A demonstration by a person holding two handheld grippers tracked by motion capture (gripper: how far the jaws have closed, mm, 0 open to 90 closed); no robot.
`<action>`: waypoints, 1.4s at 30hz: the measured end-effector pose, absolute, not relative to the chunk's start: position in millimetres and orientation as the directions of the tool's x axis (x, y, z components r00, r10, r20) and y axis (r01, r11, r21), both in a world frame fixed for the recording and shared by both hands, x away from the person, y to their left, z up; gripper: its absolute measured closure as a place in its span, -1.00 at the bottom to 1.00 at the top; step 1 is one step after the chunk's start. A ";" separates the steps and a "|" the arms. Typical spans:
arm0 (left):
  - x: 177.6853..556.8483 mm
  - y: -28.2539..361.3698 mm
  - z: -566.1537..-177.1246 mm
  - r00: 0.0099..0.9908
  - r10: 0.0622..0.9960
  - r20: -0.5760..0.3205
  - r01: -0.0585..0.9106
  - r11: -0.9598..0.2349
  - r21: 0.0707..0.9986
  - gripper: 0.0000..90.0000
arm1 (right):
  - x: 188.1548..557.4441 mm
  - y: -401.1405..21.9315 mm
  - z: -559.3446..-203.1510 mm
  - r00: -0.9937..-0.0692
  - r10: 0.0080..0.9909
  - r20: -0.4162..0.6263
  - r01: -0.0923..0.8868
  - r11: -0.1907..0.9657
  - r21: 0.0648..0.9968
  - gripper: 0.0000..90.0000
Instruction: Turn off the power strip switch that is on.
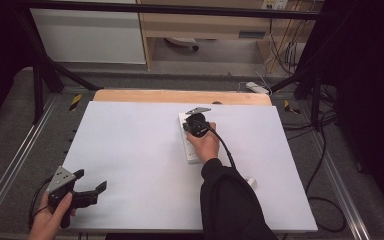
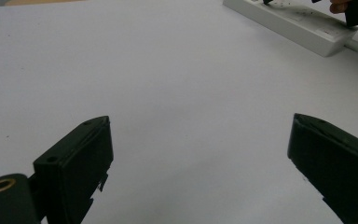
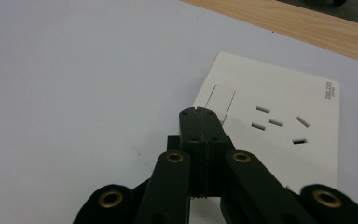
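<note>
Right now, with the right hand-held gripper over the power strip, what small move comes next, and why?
Probably ease the right hand-held gripper down onto the switch. Its jaws are shut with nothing between them, tips poised just before that rocker on the power strip, so a short press looks likely. The left hand-held gripper waits open.

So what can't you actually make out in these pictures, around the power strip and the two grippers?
- Power strip, high view: its middle lies under the hand and right gripper.
- Its switch, right gripper view: whether the shut tips touch it cannot be told.
- Its brand print: too small to read.
- Its near end: cut off by the right gripper view's bottom edge.
- Left gripper: open over bare table.
</note>
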State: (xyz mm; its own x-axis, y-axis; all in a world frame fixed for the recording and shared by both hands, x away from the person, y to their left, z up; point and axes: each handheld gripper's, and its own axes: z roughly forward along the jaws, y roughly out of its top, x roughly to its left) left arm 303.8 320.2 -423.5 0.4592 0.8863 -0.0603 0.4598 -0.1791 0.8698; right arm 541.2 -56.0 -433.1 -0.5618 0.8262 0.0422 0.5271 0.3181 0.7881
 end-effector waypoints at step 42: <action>303.8 319.8 -423.9 0.458 0.887 -0.056 0.465 -0.185 0.866 -0.85 | 516.6 -80.5 -411.2 -0.581 0.812 0.059 0.499 0.298 0.814 1.00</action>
